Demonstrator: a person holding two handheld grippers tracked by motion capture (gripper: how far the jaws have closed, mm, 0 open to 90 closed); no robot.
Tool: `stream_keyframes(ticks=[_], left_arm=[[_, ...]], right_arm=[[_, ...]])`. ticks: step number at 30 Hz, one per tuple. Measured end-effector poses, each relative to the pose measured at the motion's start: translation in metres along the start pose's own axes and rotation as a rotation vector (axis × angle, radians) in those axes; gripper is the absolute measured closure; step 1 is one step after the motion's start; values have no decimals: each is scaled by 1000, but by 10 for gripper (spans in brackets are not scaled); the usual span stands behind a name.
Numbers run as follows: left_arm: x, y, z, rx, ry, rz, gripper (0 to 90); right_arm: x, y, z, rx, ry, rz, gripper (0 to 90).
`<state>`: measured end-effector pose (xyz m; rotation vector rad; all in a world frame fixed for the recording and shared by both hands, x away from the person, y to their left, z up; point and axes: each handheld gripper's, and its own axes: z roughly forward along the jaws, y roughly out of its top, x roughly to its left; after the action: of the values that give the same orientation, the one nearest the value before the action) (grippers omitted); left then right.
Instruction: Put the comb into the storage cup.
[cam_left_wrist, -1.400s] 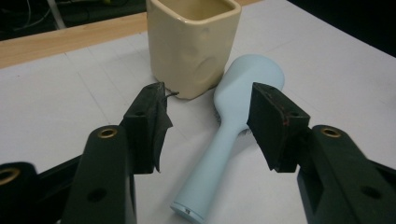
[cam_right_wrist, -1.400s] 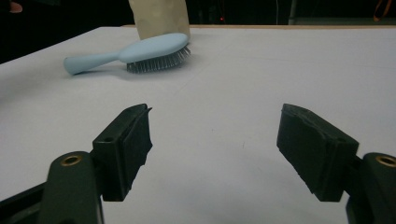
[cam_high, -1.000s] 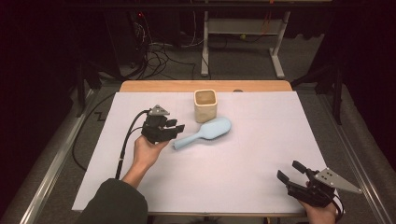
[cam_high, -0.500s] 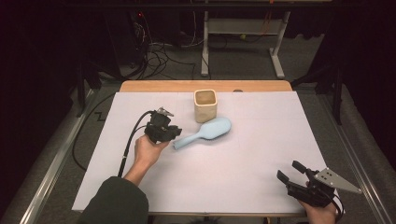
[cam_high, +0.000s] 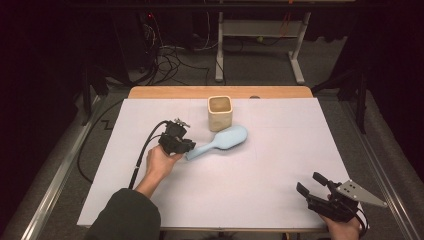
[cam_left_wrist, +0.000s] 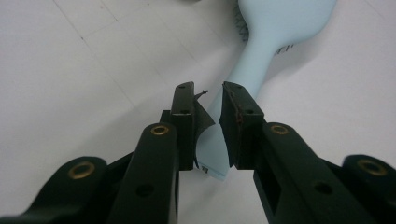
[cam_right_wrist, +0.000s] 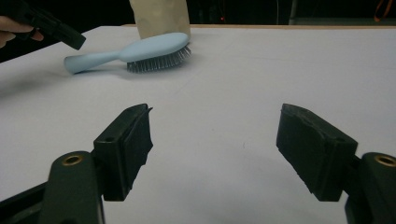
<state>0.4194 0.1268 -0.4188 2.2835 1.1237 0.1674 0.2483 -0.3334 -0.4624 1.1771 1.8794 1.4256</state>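
Currently, left gripper (cam_high: 186, 147): sitting left of centre in the high view, its jaws closing tight around the end of the hairbrush handle; in the left gripper view (cam_left_wrist: 208, 126) the handle is showing pinched between the two black pads.
Hairbrush (cam_high: 220, 142): pale blue, lying on the white table (cam_high: 280, 165) just left of centre in the high view, head pointing toward the upper right; bristles are facing down in the right gripper view (cam_right_wrist: 135, 55).
Beige cup (cam_high: 219, 112): standing upright above the brush head, just beside it.
Right gripper (cam_high: 315, 189): resting at the lower right of the high view, well apart from the brush; its jaws are standing wide with bare table between them in the right gripper view (cam_right_wrist: 215, 149).
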Motion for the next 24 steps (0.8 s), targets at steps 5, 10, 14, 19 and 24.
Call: stream_keyframes(ticks=[5,10,14,19,24], left_arm=[[-1,1,2,11,-9,7,725],[-3,2,4,8,-17,13,684],[-4,3,7,18,-20,17,651],[-8,4,8,17,-24,23,620],[-14,5,7,17,-28,43,590]], right_arm=[[0,0,0,1,-1,0,270],[0,0,0,4,-3,-1,270],[0,0,1,7,-4,-1,271],[0,0,1,7,-2,-1,271],[1,0,1,7,-2,0,272]])
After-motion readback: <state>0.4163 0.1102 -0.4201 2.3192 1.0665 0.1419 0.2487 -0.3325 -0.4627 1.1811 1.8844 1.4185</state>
